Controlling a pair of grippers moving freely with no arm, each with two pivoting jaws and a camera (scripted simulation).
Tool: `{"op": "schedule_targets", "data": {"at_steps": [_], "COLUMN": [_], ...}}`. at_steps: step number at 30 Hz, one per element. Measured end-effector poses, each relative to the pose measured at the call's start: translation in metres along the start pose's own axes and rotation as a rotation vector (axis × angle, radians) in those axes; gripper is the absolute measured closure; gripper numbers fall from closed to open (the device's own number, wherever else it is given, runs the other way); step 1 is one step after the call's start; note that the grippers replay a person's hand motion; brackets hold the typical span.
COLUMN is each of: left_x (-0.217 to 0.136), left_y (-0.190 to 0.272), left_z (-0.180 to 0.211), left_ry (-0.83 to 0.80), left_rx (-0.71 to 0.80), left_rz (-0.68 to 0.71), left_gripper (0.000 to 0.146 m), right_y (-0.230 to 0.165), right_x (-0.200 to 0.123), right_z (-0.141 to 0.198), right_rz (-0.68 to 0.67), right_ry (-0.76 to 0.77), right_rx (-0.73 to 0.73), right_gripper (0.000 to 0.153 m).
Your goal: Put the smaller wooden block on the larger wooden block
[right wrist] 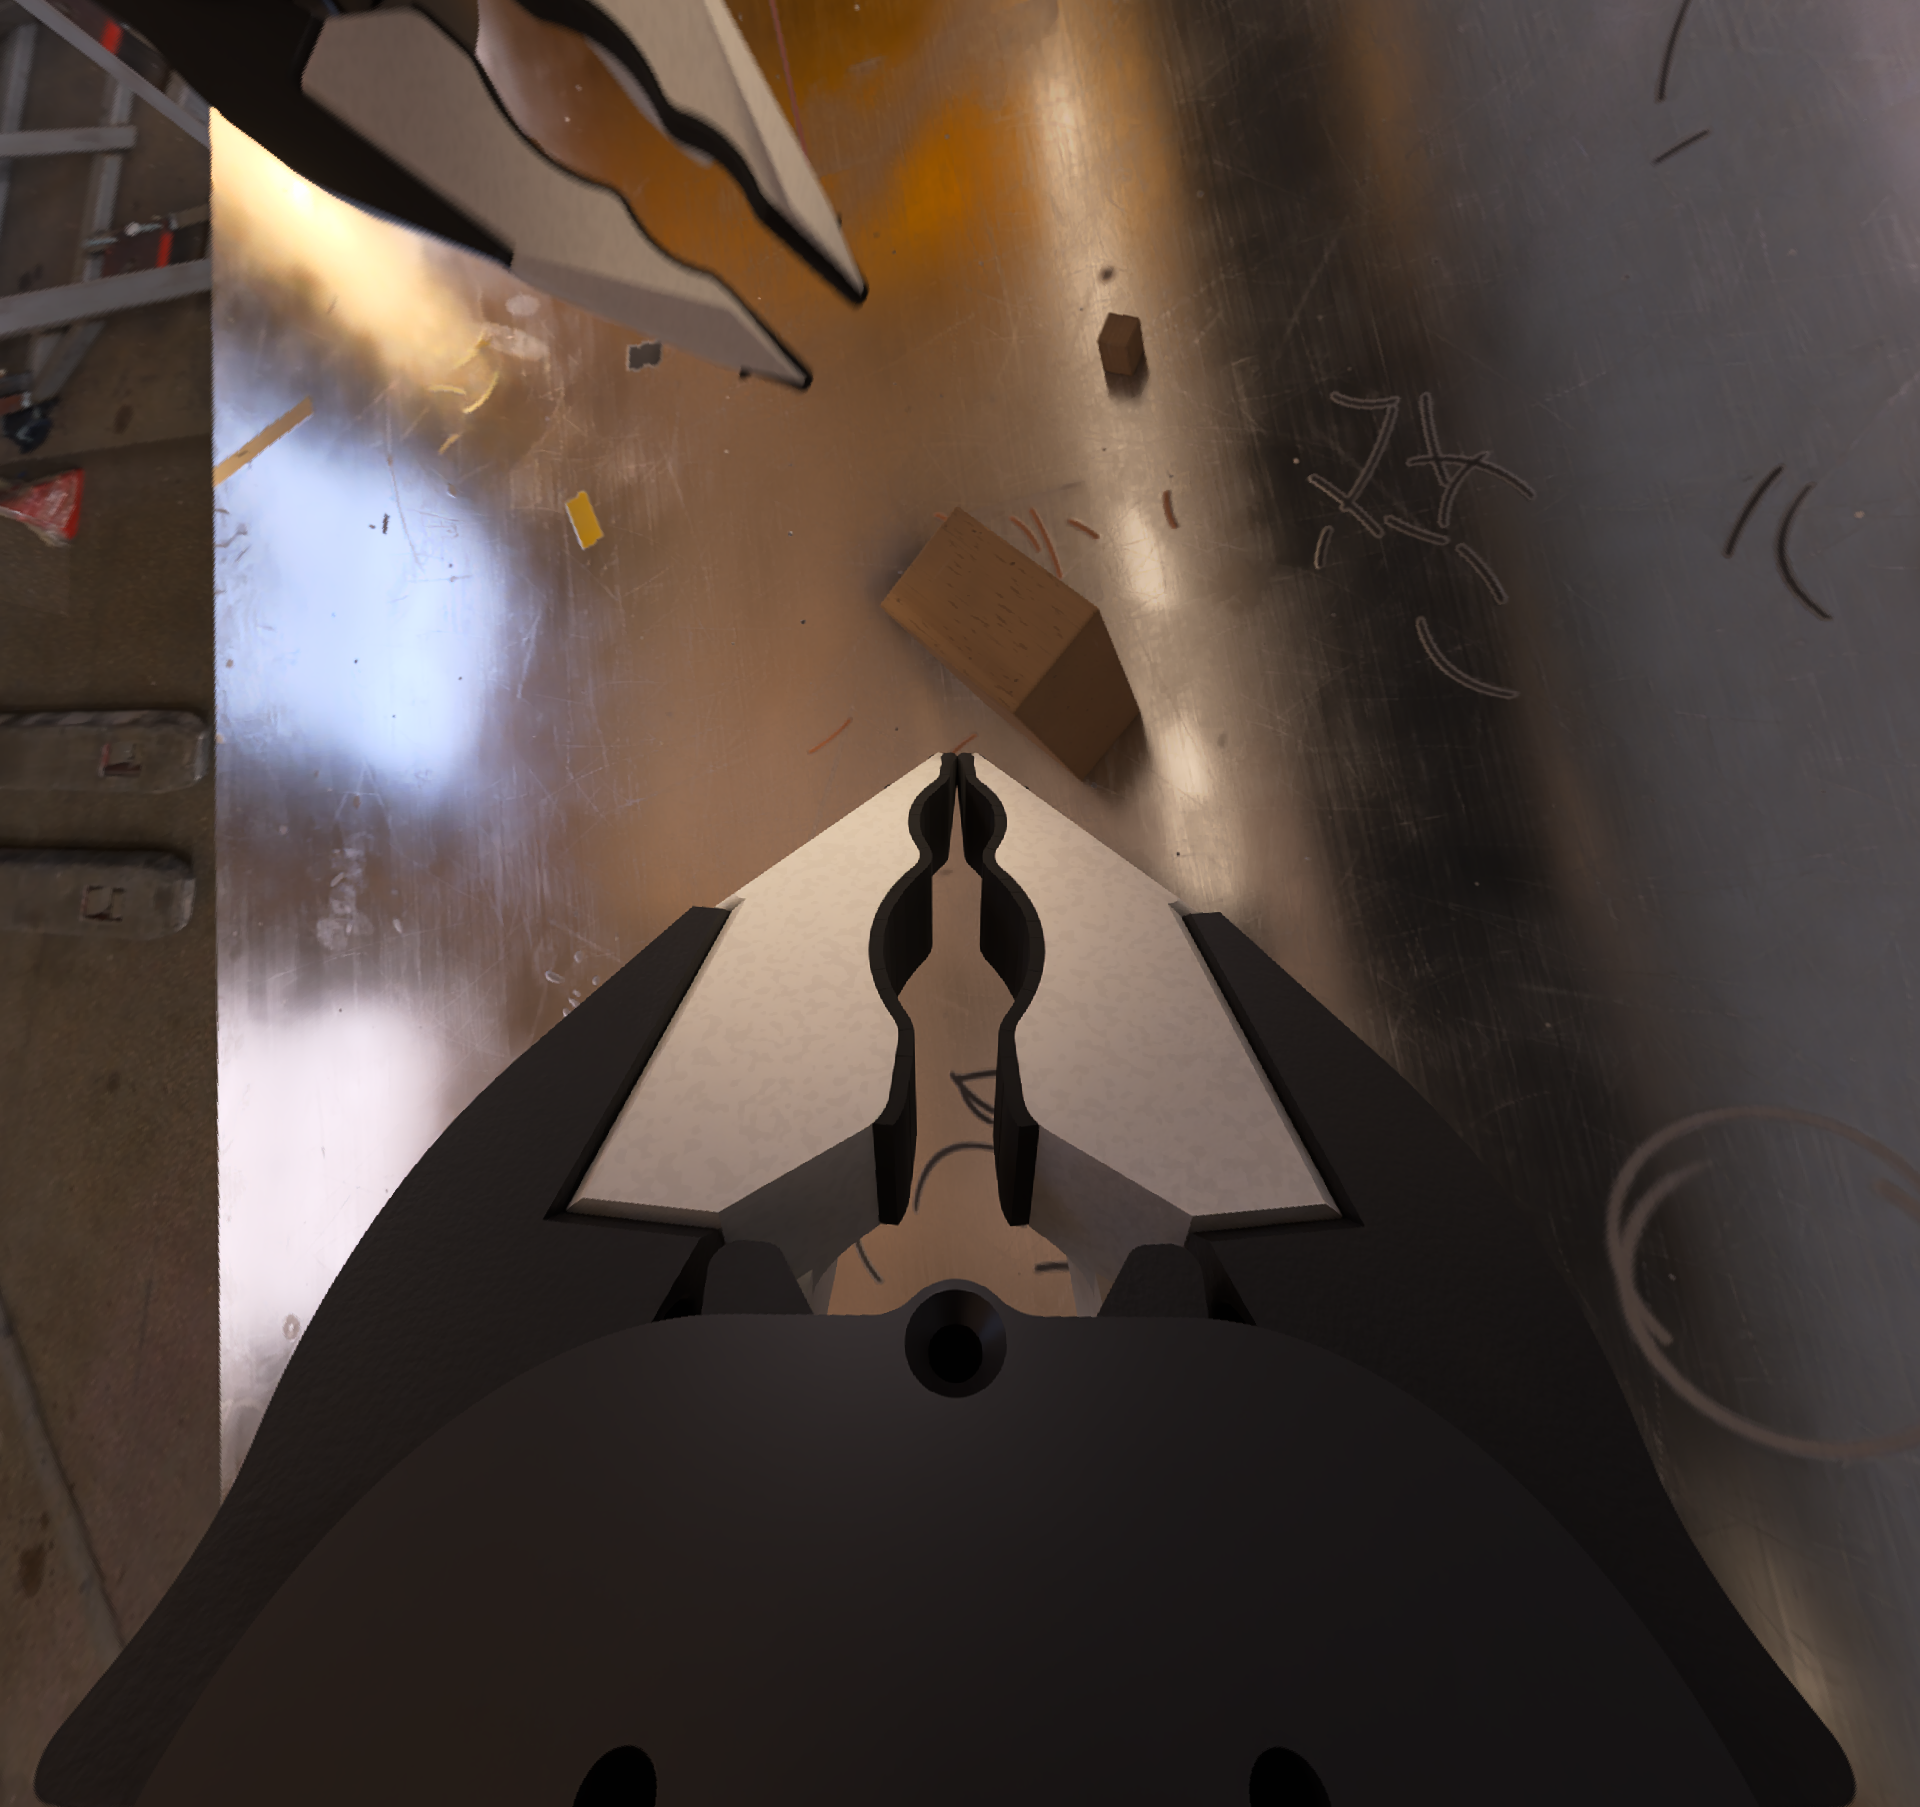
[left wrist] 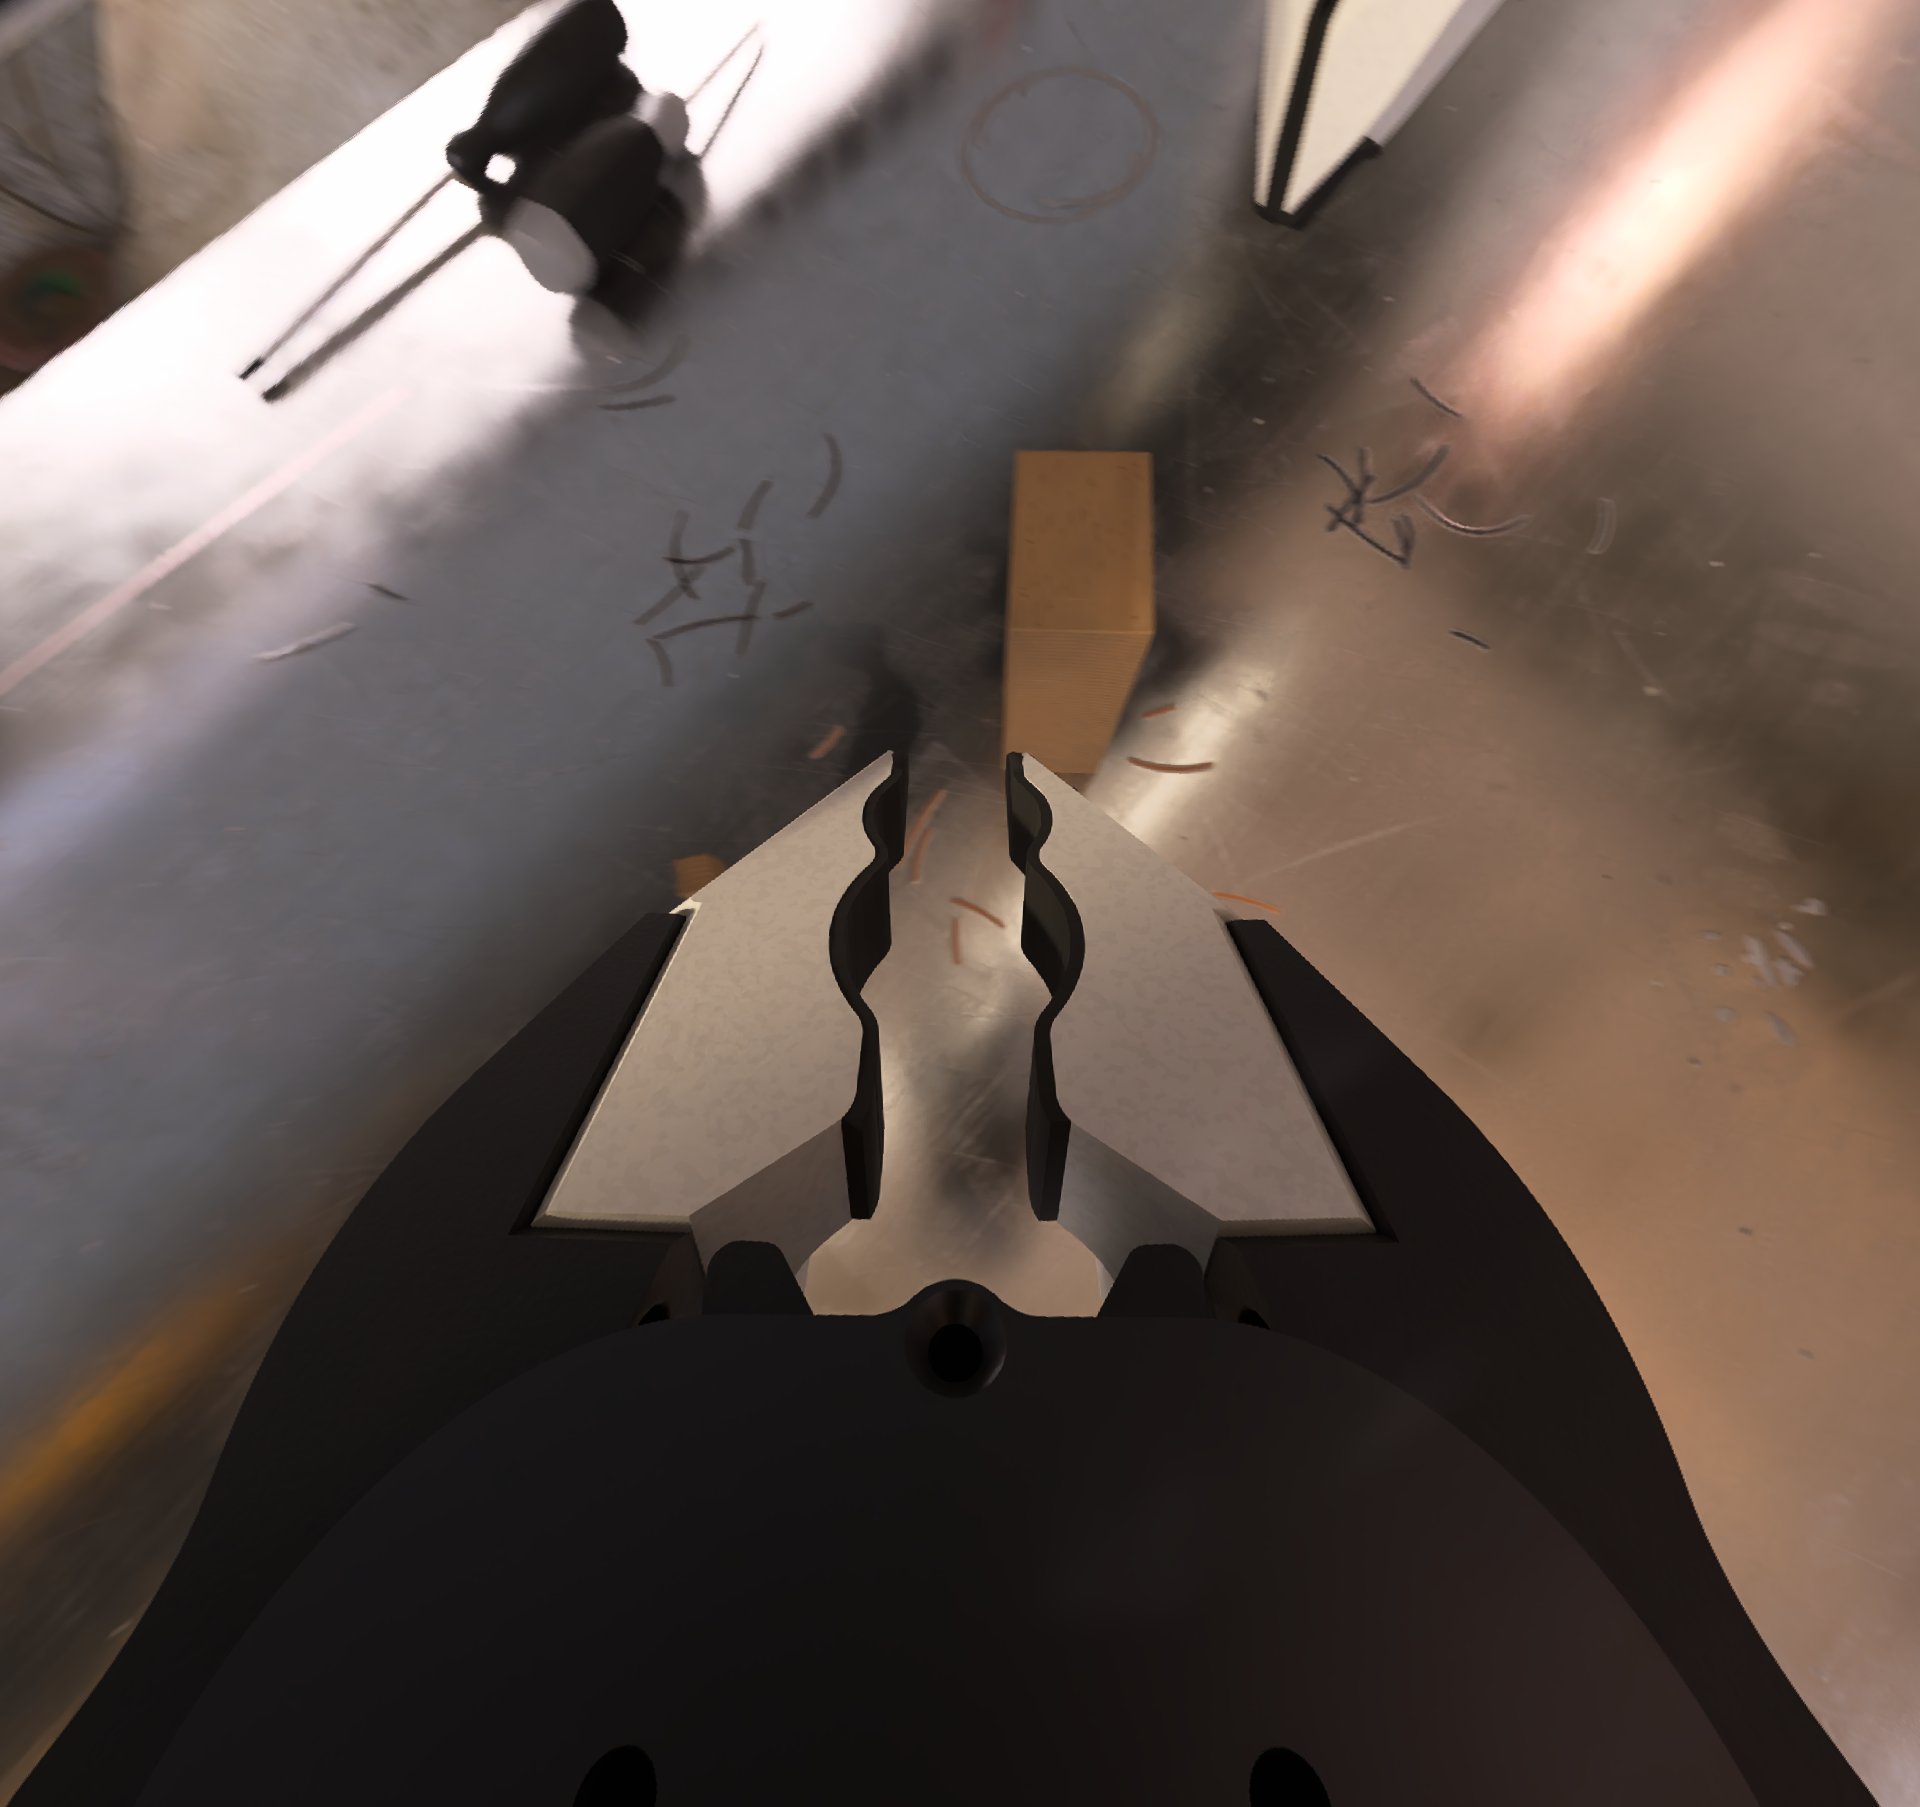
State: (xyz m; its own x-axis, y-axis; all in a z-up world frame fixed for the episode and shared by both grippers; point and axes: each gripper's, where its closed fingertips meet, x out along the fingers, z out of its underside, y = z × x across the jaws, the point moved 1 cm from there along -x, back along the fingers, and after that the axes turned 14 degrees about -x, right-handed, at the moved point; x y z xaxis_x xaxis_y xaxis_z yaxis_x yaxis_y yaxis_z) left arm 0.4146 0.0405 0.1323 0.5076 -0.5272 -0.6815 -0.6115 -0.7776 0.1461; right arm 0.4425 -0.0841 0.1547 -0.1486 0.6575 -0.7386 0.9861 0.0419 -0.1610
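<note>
The larger wooden block (left wrist: 1081,604) lies on the scratched metal table just past my left gripper (left wrist: 956,765), slightly to its right. The left gripper is open with a narrow gap and holds nothing. The smaller wooden block (left wrist: 696,869) peeks out beside its left finger, mostly hidden. In the right wrist view the larger block (right wrist: 1008,635) lies just beyond my right gripper (right wrist: 956,760), which is shut and empty. The smaller block (right wrist: 1122,344) stands farther off, apart from the larger one. The left gripper (right wrist: 831,334) hovers at upper left, near the smaller block.
A blurred black and white object (left wrist: 571,168) lies near the table's far edge. The right gripper (left wrist: 1320,43) shows at top right. The table edge (right wrist: 213,614) runs down the left, with floor beyond. A small yellow scrap (right wrist: 584,519) lies on the table.
</note>
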Motion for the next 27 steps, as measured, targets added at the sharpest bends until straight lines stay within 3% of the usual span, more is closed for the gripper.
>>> {"op": "schedule_targets", "data": {"at_steps": [2, 7, 10, 12, 15, 19, 23, 27], "left_x": [-0.006, 0.015, 0.004, -0.01, -0.021, -0.012, 0.027, 0.06], "left_y": [-0.009, -0.023, 0.0, -0.001, -0.027, -0.064, -0.086, -0.101], "left_z": [-0.007, -0.008, -0.022, -0.025, -0.028, -0.023, 0.016, 0.046], "left_ry": [0.038, -0.055, 0.031, 0.063, 0.121, 0.129, -0.131, -0.311], "left_rx": [0.01, 0.008, -0.048, -0.054, -0.114, -0.195, -0.252, -0.264], "left_rz": [-0.024, -0.075, 0.17, 0.231, 0.167, 0.062, -0.081, -0.208], "left_gripper": [0.127, 0.122, 0.109, 0.108, 0.108, 0.105, 0.098, 0.079], "right_y": [-0.002, -0.002, 0.001, 0.003, 0.004, 0.003, 0.003, 0.006], "right_x": [0.0, 0.011, 0.005, 0.002, -0.001, -0.006, -0.006, -0.001], "right_z": [0.0, 0.006, 0.009, 0.01, 0.011, 0.012, 0.013, 0.016], "right_rz": [-0.012, -0.016, -0.011, -0.016, -0.019, -0.004, -0.006, -0.008], "right_ry": [0.007, -0.058, -0.04, -0.024, -0.018, -0.016, -0.018, -0.038], "right_rx": [-0.003, -0.009, 0.007, 0.014, 0.018, 0.017, 0.02, 0.027], "right_gripper": [0.153, 0.153, 0.153, 0.153, 0.153, 0.153, 0.153, 0.153]}}
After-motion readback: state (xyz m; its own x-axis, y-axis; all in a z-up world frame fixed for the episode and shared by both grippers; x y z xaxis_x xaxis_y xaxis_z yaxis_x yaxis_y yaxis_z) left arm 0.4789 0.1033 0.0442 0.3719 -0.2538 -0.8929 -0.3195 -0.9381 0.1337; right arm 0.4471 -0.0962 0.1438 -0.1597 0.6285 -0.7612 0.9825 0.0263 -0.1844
